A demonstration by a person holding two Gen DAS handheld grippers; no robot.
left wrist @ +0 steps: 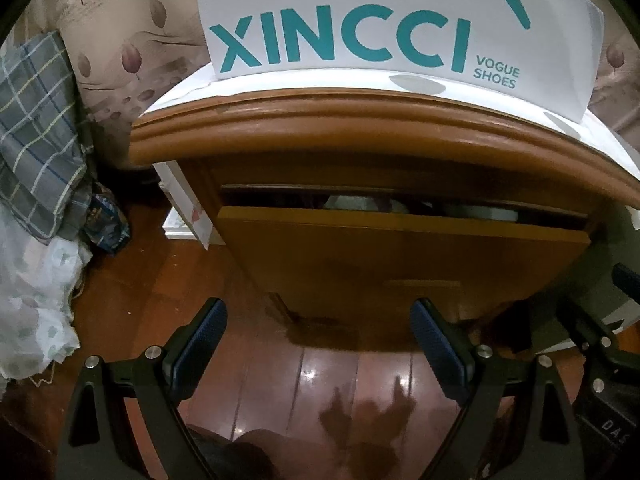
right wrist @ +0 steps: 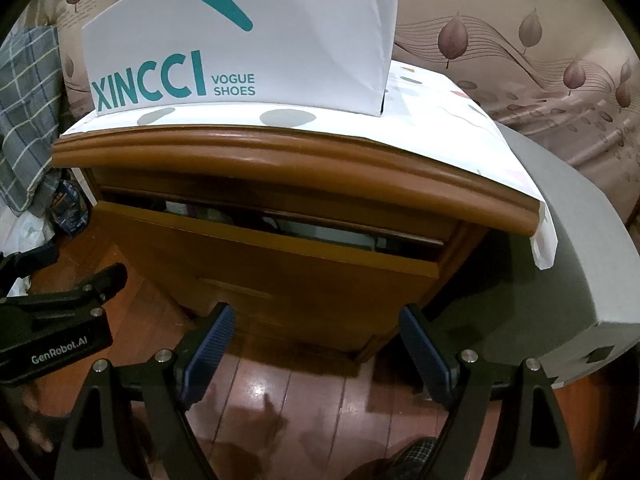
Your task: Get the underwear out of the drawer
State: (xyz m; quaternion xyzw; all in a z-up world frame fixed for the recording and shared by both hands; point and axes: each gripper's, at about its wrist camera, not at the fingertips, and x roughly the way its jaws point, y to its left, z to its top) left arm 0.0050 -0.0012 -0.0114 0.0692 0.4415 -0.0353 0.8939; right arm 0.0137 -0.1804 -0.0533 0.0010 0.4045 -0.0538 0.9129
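Left gripper (left wrist: 320,320) and right gripper (right wrist: 316,326) both spread wide and empty, near slightly open wooden drawer (left wrist: 400,252), bare floor (left wrist: 340,368) between.

Ahead of the left tool (left wrist: 320,320) and the right tool (right wrist: 316,324), both with jaws spread and empty, the wooden floor (left wrist: 304,376) is free up to the drawer front (left wrist: 400,256). Above that front, a narrow slot (right wrist: 280,224) into the drawer is the sole entry, capped by the overhanging nightstand top (right wrist: 280,152). A grey box (right wrist: 560,272) blocks the right tool's right; hanging fabric (left wrist: 36,280) bounds the left tool's left.
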